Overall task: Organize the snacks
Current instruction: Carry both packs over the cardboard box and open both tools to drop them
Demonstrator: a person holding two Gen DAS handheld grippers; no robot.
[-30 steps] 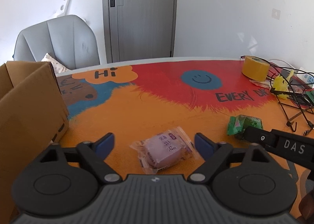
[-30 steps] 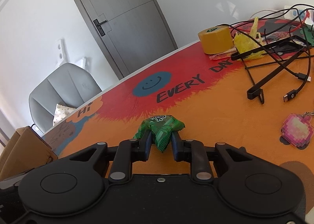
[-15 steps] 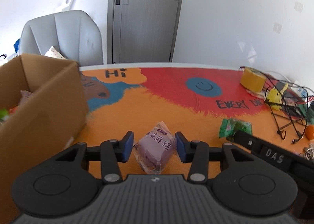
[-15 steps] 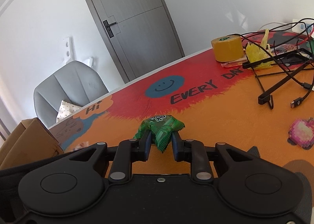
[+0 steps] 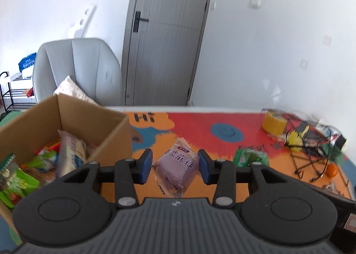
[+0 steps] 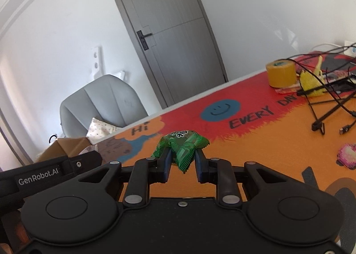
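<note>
Left claw (image 5: 175,168): matt black plastic body, ribbed grey top, blue rubbery-looking pads (image 5: 146,166), bright metal pivot pins.
Purple snack packet (image 5: 176,170): glossy clear film, crinkled, printed.
Green snack packet (image 6: 183,147): shiny crinkled foil-like wrapper.
Cardboard box (image 5: 93,124): plain brown corrugated card, matt.
Table (image 6: 255,138): smooth printed covering, low sheen, orange and red.
Tape roll (image 6: 281,73): yellowish glossy plastic tape.
Chair (image 5: 77,69): grey leather-look upholstery, smooth, stitched seams.
Door (image 6: 173,38): grey wood-grain laminate, dark metal handle.
</note>
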